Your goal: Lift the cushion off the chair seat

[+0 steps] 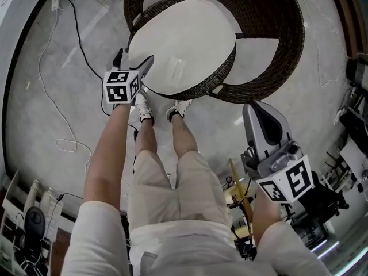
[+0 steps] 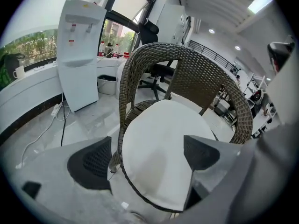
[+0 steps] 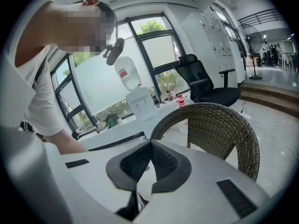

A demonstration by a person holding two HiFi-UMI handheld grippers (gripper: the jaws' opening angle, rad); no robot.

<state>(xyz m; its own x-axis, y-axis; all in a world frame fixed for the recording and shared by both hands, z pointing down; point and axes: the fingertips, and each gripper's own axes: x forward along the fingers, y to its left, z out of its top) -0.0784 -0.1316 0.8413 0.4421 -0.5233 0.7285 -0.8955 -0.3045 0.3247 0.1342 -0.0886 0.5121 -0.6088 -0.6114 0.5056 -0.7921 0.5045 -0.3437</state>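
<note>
Cushion (image 1: 184,45) on chair (image 1: 276,39), left tongs (image 1: 146,63) outstretched, apart at its edge, right tongs (image 3: 149,146) together, held back

The cushion (image 1: 184,45) is white and round. It is laid flat on the seat of the dark wicker chair (image 1: 217,78).

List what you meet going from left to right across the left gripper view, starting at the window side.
Small white mug → tall white water dispenser → round white cushion. The brown wicker chair overlaps the cushion, so it is left out.
</note>
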